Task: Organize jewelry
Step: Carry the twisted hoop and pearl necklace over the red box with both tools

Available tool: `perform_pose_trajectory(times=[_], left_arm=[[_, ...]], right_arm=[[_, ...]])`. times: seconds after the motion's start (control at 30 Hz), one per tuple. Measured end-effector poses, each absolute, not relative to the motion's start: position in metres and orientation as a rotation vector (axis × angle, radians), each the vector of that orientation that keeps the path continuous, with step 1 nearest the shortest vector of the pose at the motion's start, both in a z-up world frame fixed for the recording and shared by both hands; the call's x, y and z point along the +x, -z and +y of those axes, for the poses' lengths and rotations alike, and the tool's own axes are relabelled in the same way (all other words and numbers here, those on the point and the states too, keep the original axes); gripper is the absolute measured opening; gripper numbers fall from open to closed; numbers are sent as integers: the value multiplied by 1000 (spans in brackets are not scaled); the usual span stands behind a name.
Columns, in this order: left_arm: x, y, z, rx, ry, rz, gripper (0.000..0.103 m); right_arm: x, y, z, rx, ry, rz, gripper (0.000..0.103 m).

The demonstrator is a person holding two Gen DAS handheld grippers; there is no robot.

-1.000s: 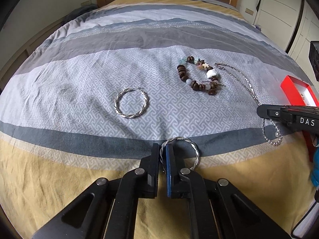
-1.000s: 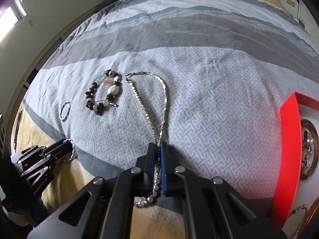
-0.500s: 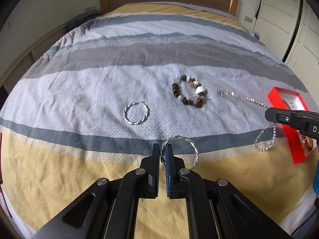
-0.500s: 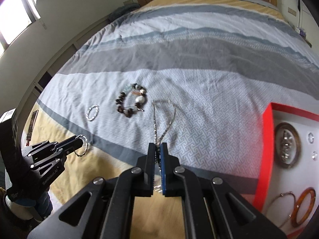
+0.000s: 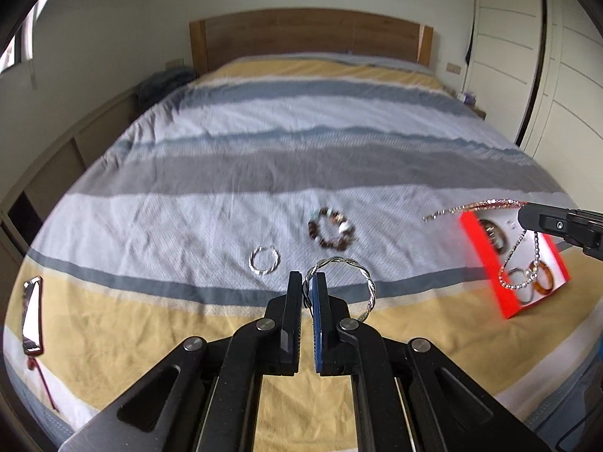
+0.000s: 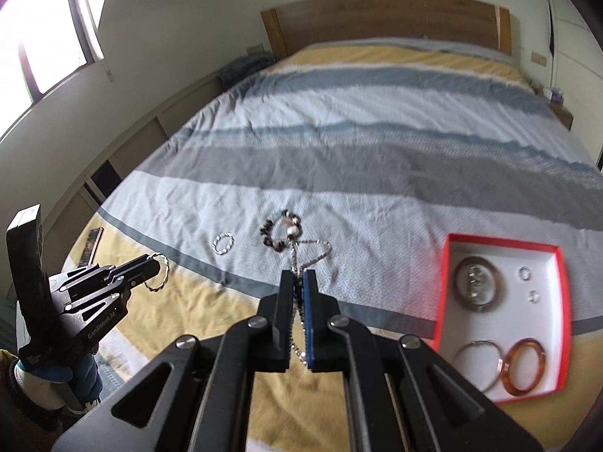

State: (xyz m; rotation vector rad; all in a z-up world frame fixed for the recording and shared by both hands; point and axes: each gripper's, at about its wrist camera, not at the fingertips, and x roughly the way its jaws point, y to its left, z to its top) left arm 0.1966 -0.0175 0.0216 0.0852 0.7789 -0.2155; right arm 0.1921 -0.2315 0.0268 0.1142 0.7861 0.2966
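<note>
My left gripper is shut on a twisted silver hoop, held above the bed; it also shows in the right wrist view. My right gripper is shut on a silver chain necklace that hangs in the air; in the left wrist view the necklace swings over the red box. A second twisted hoop and a brown bead bracelet lie on the striped bedspread.
The red box with a white inside holds several rings and bangles at the right of the bed. A phone lies at the left edge. The wooden headboard is far back; wardrobes stand at the right.
Both grippers have risen and pulled back from the bed with their pieces. The necklace has come fully off the bedspread and now hangs near the red box.
</note>
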Motion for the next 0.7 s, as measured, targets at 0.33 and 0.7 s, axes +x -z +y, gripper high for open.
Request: perform_pose_trajectory(times=[0.33,0.7], left_arm=[[140,-83,-43,107,261,650,5],[84,-141,-91,153,350,525,5]], right_arm=[[120,-88,-258,110,-254,642,4],[44,-138,-295,128,-189,504,4]])
